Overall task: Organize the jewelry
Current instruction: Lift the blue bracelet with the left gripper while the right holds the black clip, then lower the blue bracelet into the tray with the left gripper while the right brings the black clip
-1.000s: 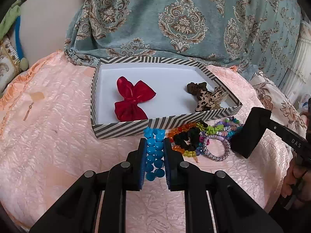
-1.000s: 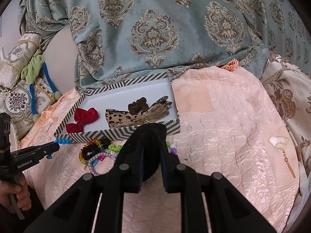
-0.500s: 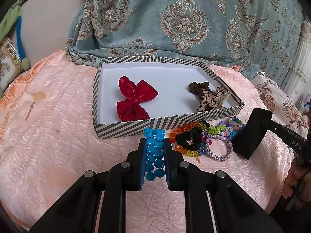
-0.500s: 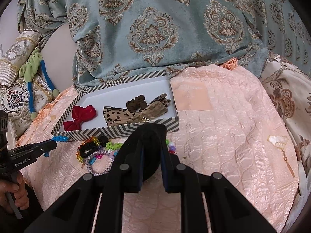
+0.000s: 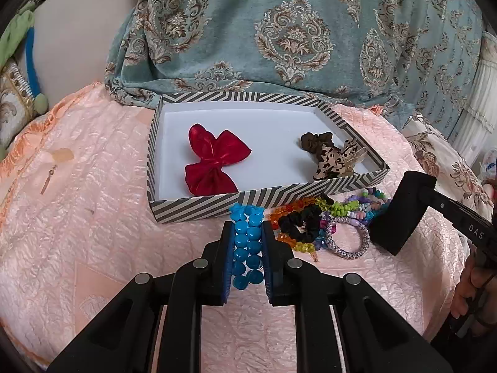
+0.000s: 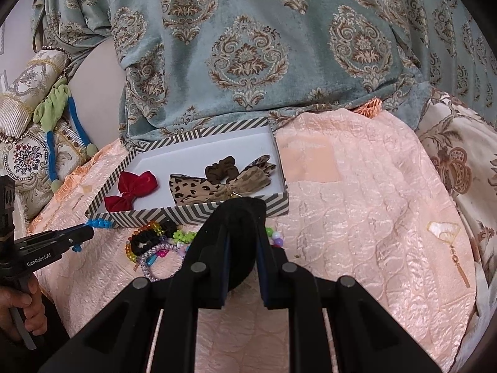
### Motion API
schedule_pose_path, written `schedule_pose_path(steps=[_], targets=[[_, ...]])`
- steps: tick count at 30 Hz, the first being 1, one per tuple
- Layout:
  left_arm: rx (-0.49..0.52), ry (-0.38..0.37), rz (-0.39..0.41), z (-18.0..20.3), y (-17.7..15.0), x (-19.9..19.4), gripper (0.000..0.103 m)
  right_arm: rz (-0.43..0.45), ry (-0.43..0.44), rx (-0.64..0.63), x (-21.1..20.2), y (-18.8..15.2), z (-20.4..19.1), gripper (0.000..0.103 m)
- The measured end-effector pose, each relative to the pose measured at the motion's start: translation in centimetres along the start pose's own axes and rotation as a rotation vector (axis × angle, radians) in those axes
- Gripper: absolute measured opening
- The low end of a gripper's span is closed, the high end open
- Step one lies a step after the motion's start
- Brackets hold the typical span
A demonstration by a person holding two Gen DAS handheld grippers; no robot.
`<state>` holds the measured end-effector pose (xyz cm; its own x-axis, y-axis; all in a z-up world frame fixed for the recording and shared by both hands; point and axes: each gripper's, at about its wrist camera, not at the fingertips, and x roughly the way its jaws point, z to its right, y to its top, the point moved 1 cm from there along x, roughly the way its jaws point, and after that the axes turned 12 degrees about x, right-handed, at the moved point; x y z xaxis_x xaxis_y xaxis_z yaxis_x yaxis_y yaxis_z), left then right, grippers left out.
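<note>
**Partly sorted: two pieces in grippers, a pile left beside the box**

Left wrist view first. The left gripper (image 5: 248,250) is closed on a blue bead bracelet (image 5: 247,242), squeezed flat into two rows whose long axis runs along the fingers, pointing toward the striped box (image 5: 198,208) just ahead. Inside the box lie a red bow (image 5: 214,163), a brown scrunchie (image 5: 315,140) and a leopard-print bow (image 5: 337,160). Outside, against the front wall on the peach bedspread (image 5: 93,186), a heap waits: orange bead bracelet (image 5: 290,209), black scrunchie (image 5: 298,225), green beads (image 5: 344,207) and a silver woven bracelet (image 5: 349,241). The right gripper (image 5: 400,217) hangs over the heap's right edge.

Right wrist view next. The right gripper (image 6: 242,242) is clamped on a dark, soft item (image 6: 243,227); what it is I cannot tell. It sits just short of the box's front wall (image 6: 186,213). The blue bracelet (image 6: 98,224) shows at the left gripper's tip (image 6: 84,234), near the box's front left corner.

By my judgement three pieces are stowed, two are in transit, and the heap is left.
</note>
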<state>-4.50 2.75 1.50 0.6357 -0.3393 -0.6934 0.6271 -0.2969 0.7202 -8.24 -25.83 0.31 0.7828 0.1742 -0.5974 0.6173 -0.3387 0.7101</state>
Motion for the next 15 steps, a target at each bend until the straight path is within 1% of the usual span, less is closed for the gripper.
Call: schedule_pose_path(steps=[10, 13, 15], targets=[[0.000, 0.002, 0.009, 0.2, 0.3, -0.5, 0.000, -0.007, 0.016, -0.008, -0.4, 0.2, -0.5, 0.016], [-0.001, -0.014, 0.022, 0.4, 0.9, -1.0, 0.000, -0.006, 0.044, 0.004, -0.8, 1.1, -0.8, 0.016], [-0.002, -0.029, 0.036, 0.6, 1.5, -1.4, 0.000, 0.003, 0.045, -0.003, -1.0, 2.0, -1.2, 0.016]])
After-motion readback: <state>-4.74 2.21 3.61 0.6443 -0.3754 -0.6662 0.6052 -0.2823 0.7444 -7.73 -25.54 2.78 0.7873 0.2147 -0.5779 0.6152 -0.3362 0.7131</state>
